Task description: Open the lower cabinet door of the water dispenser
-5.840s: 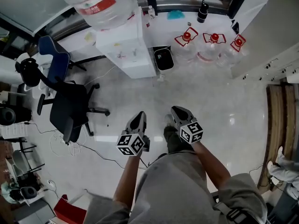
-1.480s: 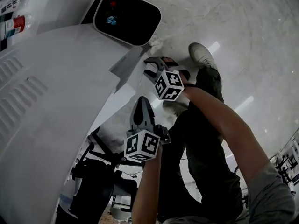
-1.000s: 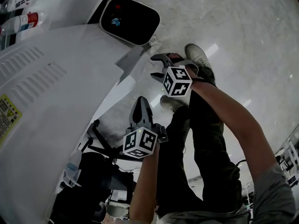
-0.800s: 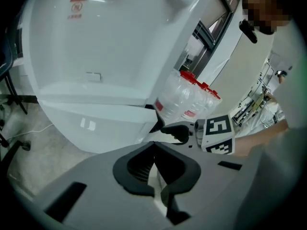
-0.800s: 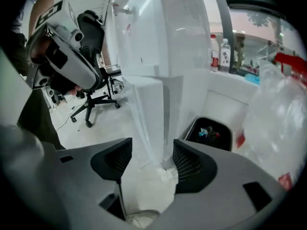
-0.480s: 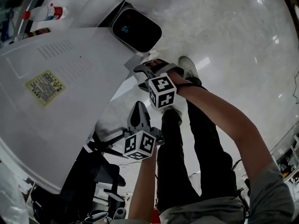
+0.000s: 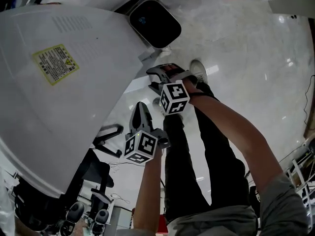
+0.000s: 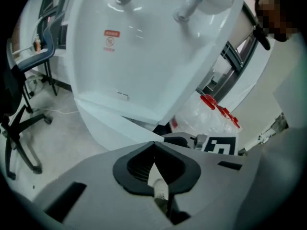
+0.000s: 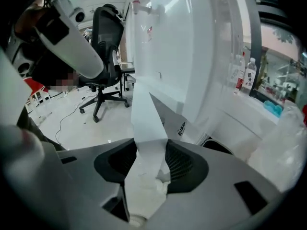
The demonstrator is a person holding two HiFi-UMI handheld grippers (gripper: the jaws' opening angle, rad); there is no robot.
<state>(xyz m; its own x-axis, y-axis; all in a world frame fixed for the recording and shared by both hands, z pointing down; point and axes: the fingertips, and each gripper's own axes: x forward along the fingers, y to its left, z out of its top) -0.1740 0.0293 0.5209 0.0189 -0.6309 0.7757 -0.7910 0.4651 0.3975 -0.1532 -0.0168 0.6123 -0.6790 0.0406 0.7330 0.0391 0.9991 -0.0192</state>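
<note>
The white water dispenser point(image 7: 59, 107) fills the left of the head view, seen from above and behind. Its lower cabinet door point(image 9: 146, 123) stands swung out from the body point(image 8: 144, 56). My right gripper point(image 7: 156, 77) is at the door's free edge. Its jaws are closing, and the white door panel runs between them and touches both pads point(image 9: 149, 157). My left gripper point(image 7: 140, 109) hangs shut and empty a little nearer me, apart from the dispenser. In the left gripper view its jaws point(image 8: 154, 152) meet, and the open door point(image 8: 120, 128) and my right gripper point(image 8: 192, 140) lie ahead.
A black box-shaped unit point(image 7: 153, 22) stands on the floor just behind the dispenser. Clear water bottles with red caps point(image 8: 216, 114) lie beyond it. A black office chair point(image 9: 105, 42) is to the dispenser's other side. My own legs and shoe point(image 7: 198, 70) are below the grippers.
Both grippers have risen as the head view lifted and swung over the dispenser's top. The right gripper stays at the door edge and its jaws have narrowed.
</note>
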